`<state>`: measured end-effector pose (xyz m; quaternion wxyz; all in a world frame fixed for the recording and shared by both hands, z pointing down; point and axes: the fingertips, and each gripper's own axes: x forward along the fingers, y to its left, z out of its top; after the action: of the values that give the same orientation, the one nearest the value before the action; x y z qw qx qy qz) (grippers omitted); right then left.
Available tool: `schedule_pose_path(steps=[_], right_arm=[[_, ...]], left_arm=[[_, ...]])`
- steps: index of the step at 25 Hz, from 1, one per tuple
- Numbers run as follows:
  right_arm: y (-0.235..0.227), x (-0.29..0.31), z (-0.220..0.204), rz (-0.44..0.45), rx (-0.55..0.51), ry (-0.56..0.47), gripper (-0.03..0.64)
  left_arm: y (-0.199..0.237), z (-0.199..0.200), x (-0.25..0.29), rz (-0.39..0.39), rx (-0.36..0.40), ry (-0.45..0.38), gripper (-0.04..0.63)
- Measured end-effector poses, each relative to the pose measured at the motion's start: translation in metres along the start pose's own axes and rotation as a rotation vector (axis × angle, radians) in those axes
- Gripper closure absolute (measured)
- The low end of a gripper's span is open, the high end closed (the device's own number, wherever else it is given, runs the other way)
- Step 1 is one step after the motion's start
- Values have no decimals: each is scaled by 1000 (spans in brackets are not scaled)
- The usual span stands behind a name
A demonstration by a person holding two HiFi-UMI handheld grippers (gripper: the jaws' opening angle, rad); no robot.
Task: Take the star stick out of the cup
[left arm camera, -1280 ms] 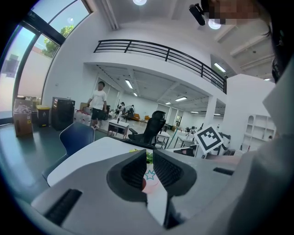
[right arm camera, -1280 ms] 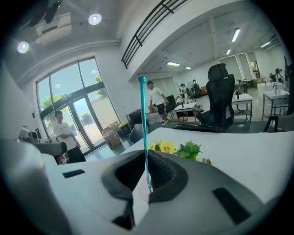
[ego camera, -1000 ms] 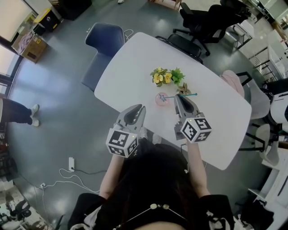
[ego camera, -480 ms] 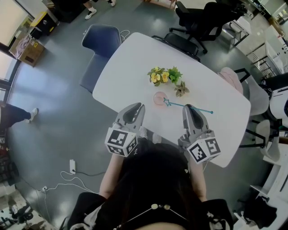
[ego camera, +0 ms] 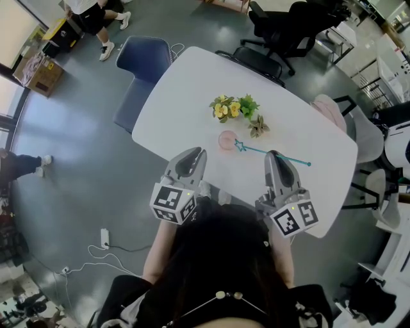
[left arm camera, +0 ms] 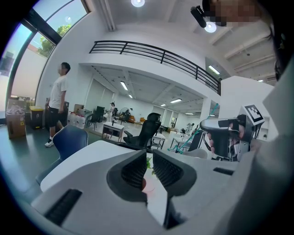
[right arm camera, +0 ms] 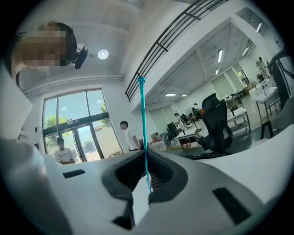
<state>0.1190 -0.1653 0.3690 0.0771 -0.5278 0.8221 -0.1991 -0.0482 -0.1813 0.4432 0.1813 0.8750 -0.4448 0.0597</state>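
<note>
The teal star stick (ego camera: 259, 150) is out of the pink cup (ego camera: 227, 139); its star end hangs just right of the cup's rim. My right gripper (ego camera: 274, 155) is shut on the stick's shaft, which crosses the jaws and sticks out on both sides. In the right gripper view the stick (right arm camera: 143, 119) rises straight up between the pads of the right gripper (right arm camera: 146, 163). My left gripper (ego camera: 192, 154) hovers at the table's near edge, left of the cup, with its jaws close together and nothing in them. In the left gripper view the cup (left arm camera: 148, 186) shows through the narrow gap of the left gripper (left arm camera: 149, 167).
On the white table (ego camera: 192, 90), yellow flowers (ego camera: 230, 107) and a small green plant (ego camera: 259, 127) stand just behind the cup. A blue chair (ego camera: 147, 57) and a black chair (ego camera: 269, 61) stand at the far side. A person (ego camera: 90, 16) walks at the top left.
My right gripper has drawn right and back toward me with the stick, so the star came out of the cup. The left gripper has stayed put.
</note>
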Motion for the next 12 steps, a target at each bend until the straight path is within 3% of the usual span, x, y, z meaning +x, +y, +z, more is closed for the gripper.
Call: schedule_pose_path(steps=[12], right_arm=[[-1,-2,4,12,12,13,597]], left_arm=[[-1,-1,-1,6,-1,-1,549]])
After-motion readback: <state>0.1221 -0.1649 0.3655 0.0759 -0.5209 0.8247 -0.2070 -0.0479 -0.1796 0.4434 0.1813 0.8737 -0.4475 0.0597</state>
